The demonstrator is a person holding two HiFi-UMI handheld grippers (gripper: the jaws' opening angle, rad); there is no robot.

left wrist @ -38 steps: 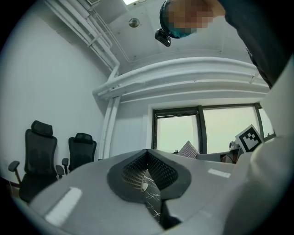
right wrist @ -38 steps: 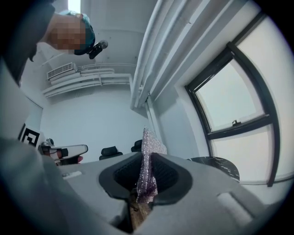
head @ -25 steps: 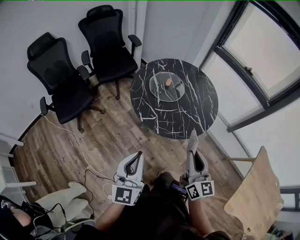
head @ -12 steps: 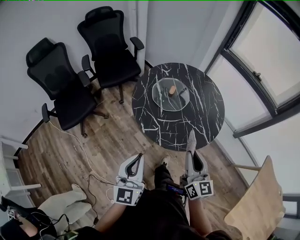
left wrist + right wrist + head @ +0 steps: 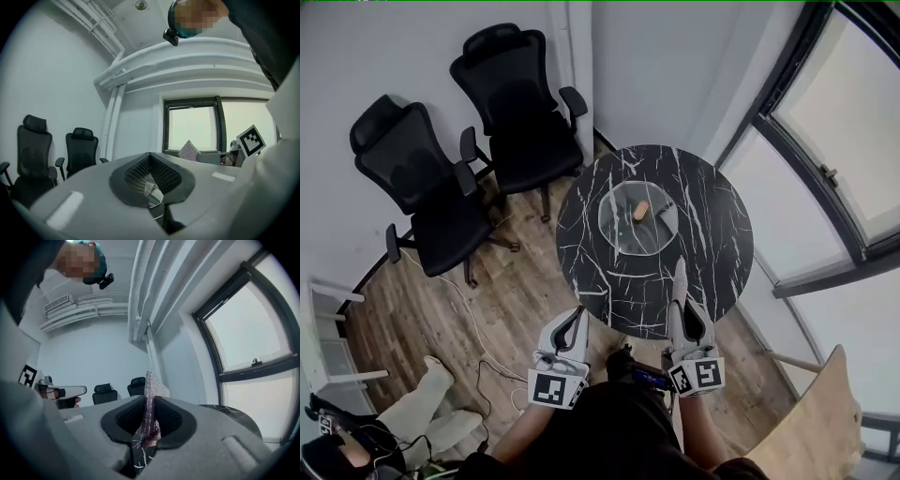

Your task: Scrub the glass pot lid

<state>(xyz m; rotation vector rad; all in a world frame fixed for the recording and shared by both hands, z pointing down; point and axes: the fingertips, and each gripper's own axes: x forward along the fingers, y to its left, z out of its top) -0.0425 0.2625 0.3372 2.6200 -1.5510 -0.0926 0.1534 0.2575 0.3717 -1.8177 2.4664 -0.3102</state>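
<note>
Holding a silvery scrub cloth [image 5: 681, 274] clamped in the right gripper [image 5: 681, 302], left gripper [image 5: 577, 310] closed on nothing. Ahead of both, nearer the right, well apart on the marble table [image 5: 717, 244]: the glass pot lid [image 5: 623, 234]. Best to steady its knob [image 5: 642, 209] with the left first, then press the cloth flat and rub in gentle circles

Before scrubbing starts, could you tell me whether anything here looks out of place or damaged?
Nothing stands out. The glass lid lies flat, knob up, near the middle of the table, no spill showing; the right gripper is shut on its scrub pad.
</note>
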